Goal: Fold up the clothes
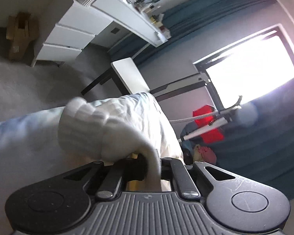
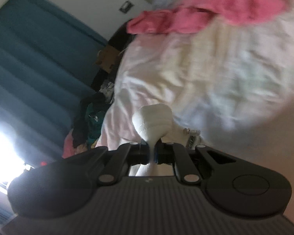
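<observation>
A white garment with a ribbed hem bunches up just ahead of my left gripper, which is shut on a fold of it. In the right wrist view the same white garment shows a ribbed edge pinched between the jaws of my right gripper, which is shut on it. Both grippers hold the cloth lifted off the surface. More of the white cloth hangs down to the left in the left wrist view.
A bed with a pale sheet and a pink garment lies ahead of the right gripper. Dark clothes are piled beside teal curtains. A white desk with drawers, a bright window and a red object appear on the left.
</observation>
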The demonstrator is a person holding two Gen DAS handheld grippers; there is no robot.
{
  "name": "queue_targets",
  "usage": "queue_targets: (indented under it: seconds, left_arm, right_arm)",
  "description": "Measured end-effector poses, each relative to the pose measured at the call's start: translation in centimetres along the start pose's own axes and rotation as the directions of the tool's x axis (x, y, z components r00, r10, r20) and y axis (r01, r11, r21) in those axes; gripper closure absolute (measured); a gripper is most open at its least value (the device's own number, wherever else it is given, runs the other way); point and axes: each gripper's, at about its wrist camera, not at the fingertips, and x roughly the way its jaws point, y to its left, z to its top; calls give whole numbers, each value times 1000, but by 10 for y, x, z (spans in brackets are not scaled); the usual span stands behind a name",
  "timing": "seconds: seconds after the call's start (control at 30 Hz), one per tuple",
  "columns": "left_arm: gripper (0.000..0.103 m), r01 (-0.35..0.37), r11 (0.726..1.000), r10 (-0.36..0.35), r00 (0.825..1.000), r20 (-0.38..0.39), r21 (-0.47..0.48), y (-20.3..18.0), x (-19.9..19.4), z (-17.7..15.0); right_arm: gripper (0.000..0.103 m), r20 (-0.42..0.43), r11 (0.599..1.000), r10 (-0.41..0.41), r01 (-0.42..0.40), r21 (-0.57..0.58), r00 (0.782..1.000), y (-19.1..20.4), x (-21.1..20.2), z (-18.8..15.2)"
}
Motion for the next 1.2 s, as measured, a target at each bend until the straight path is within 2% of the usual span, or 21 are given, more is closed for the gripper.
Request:
queue_targets:
  seconds: [0.07, 0.17, 0.23, 0.3, 0.4, 0.57, 0.7, 0.8, 0.9, 0.93, 0.97, 1.03, 1.13, 1.2]
  left_arm:
    - [96, -46, 999, 46, 999, -1, -13, -18, 46, 8]
    - [96, -126, 991, 126, 992, 15, 52, -43, 121, 12]
    - [96, -157, 984, 155, 987, 32, 82, -55, 163, 10]
    - [95, -191, 976, 187, 981, 44, 108, -63, 204, 7]
    - [95, -220, 968, 219, 975, 21, 118, -64, 256, 5]
    - [91, -264, 954, 267, 964, -4, 143, -60, 302, -1]
    - [86, -239, 958, 245, 969, -14, 158, -52, 288, 0]
    - [68, -174, 962, 182, 983, -19, 209, -51, 265, -6]
    - [49, -102, 947, 113, 994, -17, 306, -53, 230, -25]
    - [43, -85, 942, 96, 995, -17, 325, -52, 219, -33]
    - [42, -68, 945, 82, 996, -28, 321, -48, 207, -42]
    - [39, -35, 951, 53, 997, -50, 308, -40, 185, -61]
    - [35, -44, 968, 69, 993, -92, 248, -19, 160, -85]
    - [34, -77, 977, 107, 984, -146, 199, -7, 150, -95]
  right_arm:
    - [95, 9, 997, -36, 36, -61, 999, 39, 45, -5]
    - [95, 25, 983, -98, 100, -153, 995, 85, 117, -22]
    - [95, 34, 973, -140, 144, -181, 990, 103, 162, -39]
    - [95, 29, 967, -183, 186, -176, 983, 111, 204, -56]
    - [94, 41, 953, -226, 230, -199, 973, 116, 255, -73]
    - [94, 59, 916, -263, 269, -299, 963, 119, 296, -94]
    - [91, 49, 902, -252, 253, -351, 966, 121, 296, -96]
    - [83, 9, 923, -185, 177, -340, 983, 120, 277, -88]
    - [65, -29, 945, -100, 86, -316, 995, 112, 241, -75]
    - [53, -25, 951, -74, 63, -304, 997, 108, 226, -72]
    - [40, -23, 957, -45, 37, -289, 999, 102, 210, -68]
    - [32, -30, 970, 15, -22, -244, 999, 86, 176, -62]
    - [29, -78, 988, 80, -89, -127, 994, 47, 134, -57]
    - [28, -112, 993, 110, -115, -39, 988, 17, 111, -55]
